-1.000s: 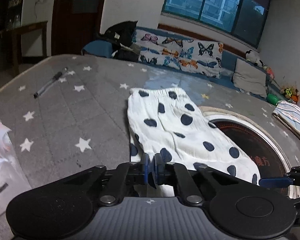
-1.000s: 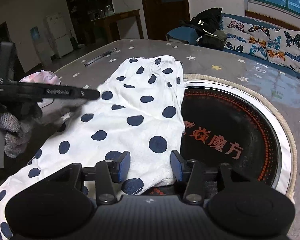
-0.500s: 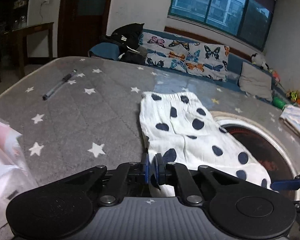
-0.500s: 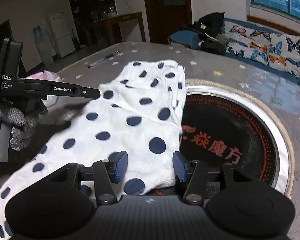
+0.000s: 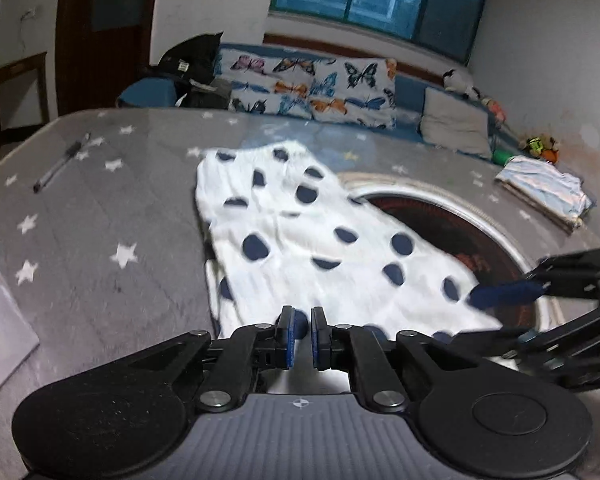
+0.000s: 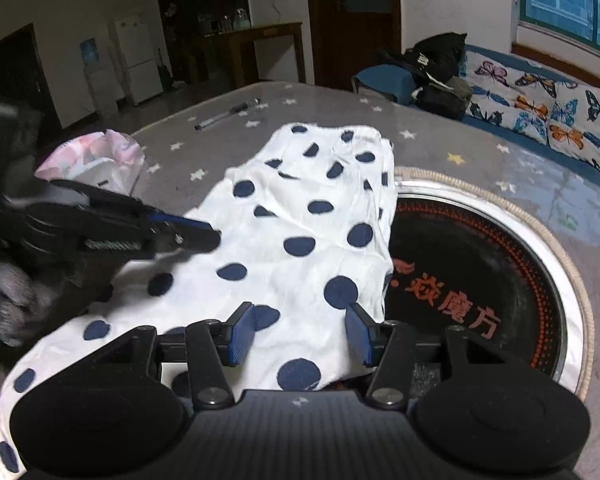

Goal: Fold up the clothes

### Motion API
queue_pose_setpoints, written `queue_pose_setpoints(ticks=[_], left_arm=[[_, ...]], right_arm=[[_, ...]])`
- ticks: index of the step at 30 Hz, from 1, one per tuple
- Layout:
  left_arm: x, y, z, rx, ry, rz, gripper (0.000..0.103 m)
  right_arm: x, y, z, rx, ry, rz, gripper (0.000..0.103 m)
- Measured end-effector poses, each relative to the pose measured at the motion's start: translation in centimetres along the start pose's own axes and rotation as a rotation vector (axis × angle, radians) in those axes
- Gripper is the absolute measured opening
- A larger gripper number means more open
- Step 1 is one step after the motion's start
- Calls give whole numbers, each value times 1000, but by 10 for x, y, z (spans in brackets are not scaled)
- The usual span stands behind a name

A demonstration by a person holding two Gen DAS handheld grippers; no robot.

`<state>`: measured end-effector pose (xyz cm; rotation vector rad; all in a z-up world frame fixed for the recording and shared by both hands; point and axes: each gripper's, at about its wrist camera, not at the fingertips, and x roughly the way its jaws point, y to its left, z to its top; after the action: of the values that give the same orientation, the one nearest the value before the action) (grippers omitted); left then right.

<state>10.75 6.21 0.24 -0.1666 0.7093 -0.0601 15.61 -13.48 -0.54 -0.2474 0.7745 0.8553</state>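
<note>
A white garment with navy polka dots (image 5: 300, 232) lies lengthwise on the grey star-patterned table (image 5: 100, 208). Its right side drapes over a round black hotplate (image 6: 480, 264). My left gripper (image 5: 300, 318) is shut on the garment's near edge, and a navy dot shows between its pads. In the right wrist view the left gripper (image 6: 196, 236) reaches in from the left over the garment (image 6: 300, 224), held by a gloved hand (image 6: 16, 292). My right gripper (image 6: 299, 314) is open above the garment's near right corner. One of its blue fingers (image 5: 504, 294) shows in the left wrist view.
A pen (image 5: 60, 164) lies on the far left of the table. A pink-and-white plastic bag (image 6: 96, 156) sits at the left edge. A folded striped cloth (image 5: 544, 188) rests at the far right. A sofa with butterfly cushions (image 5: 312, 88) stands beyond the table.
My left gripper has shifted right and closer to the right gripper, still holding the garment's edge. The left view is blurred by motion. The right gripper stays open.
</note>
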Motion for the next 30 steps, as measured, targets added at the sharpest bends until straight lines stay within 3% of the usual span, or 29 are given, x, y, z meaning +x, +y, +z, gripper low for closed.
queue_pose_setpoints(ticks=[8, 12, 19, 30], left_arm=[[-2, 12, -1, -21, -6, 19, 9], [-16, 12, -5, -18, -12, 24, 25], [-55, -12, -23, 61, -19, -84, 27], [-99, -42, -73, 200, -14, -161, 27]], right_arm=[[7, 0, -4, 3, 33, 5, 51], [-10, 6, -5, -17, 26, 8, 52], [-47, 38, -20, -112, 35, 67, 56], [-84, 107, -52, -297, 7, 169, 58]])
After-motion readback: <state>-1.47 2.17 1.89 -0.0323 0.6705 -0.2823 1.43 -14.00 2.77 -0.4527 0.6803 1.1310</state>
